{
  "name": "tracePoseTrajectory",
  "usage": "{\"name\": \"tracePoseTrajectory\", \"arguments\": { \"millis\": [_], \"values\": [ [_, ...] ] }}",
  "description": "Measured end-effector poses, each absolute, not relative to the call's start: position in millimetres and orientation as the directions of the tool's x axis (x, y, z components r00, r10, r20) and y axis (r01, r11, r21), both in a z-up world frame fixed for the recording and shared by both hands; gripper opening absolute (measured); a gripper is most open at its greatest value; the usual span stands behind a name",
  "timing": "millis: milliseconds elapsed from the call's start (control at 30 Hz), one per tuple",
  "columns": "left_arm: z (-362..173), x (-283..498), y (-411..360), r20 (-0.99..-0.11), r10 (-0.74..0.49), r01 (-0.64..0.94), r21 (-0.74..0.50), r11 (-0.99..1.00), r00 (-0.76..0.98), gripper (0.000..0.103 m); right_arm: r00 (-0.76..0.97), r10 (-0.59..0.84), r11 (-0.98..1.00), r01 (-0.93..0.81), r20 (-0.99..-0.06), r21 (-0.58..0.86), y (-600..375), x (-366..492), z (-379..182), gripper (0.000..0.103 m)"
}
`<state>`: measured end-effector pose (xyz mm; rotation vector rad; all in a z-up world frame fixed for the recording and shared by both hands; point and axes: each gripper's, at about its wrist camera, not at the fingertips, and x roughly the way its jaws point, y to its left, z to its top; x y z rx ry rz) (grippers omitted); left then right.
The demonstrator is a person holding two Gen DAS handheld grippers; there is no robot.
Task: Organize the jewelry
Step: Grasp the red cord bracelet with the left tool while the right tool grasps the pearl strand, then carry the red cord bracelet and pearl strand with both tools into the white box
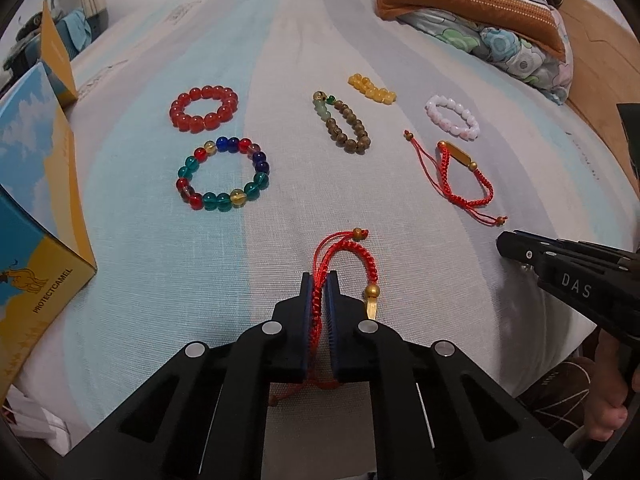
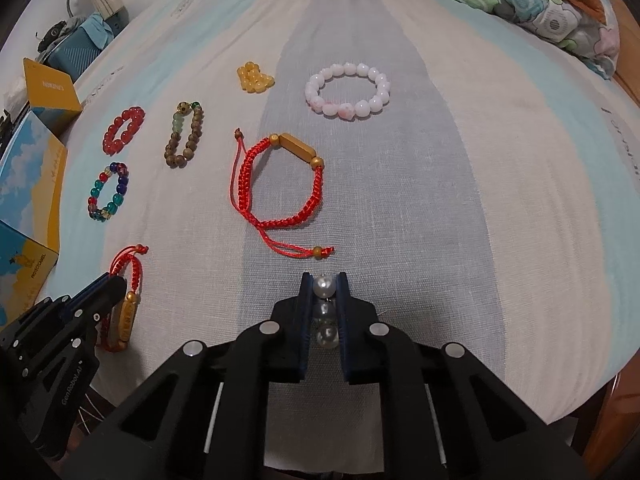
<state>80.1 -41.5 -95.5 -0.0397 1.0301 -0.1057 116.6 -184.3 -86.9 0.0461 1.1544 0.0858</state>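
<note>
My left gripper [image 1: 320, 280] is shut on a red braided cord bracelet [image 1: 362, 254] with a gold bead, held just above the striped bed sheet [image 1: 160, 272]. My right gripper [image 2: 324, 280] is shut on a string of white pearls [image 2: 324, 286]; it also shows in the left wrist view [image 1: 508, 246]. Laid out on the sheet are a red bead bracelet [image 1: 204, 109], a multicolour glass bead bracelet [image 1: 224, 174], a brown wooden bead bracelet [image 1: 344, 126], a yellow bead bracelet [image 1: 372, 88], a pink-white bead bracelet [image 2: 348, 90] and a second red cord bracelet [image 2: 280, 182] with a gold bar.
An open blue and yellow cardboard box [image 1: 36, 184] stands at the left edge of the bed. Folded blankets and a floral quilt [image 1: 480, 12] lie at the far right. A wooden bed frame [image 1: 600, 60] runs along the right side.
</note>
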Motion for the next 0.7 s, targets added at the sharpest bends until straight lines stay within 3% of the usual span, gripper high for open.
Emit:
{"name": "tracePoseTrajectory", "arguments": {
  "millis": [700],
  "values": [
    [-61.9,76.7,-37.8,-0.811,-0.049,0.021,-0.045,0.999,0.583,0.005,0.516,0.062,0.998,-0.021,-0.855,0.06,-185.1,103.5,-55.5,0.011]
  ]
}}
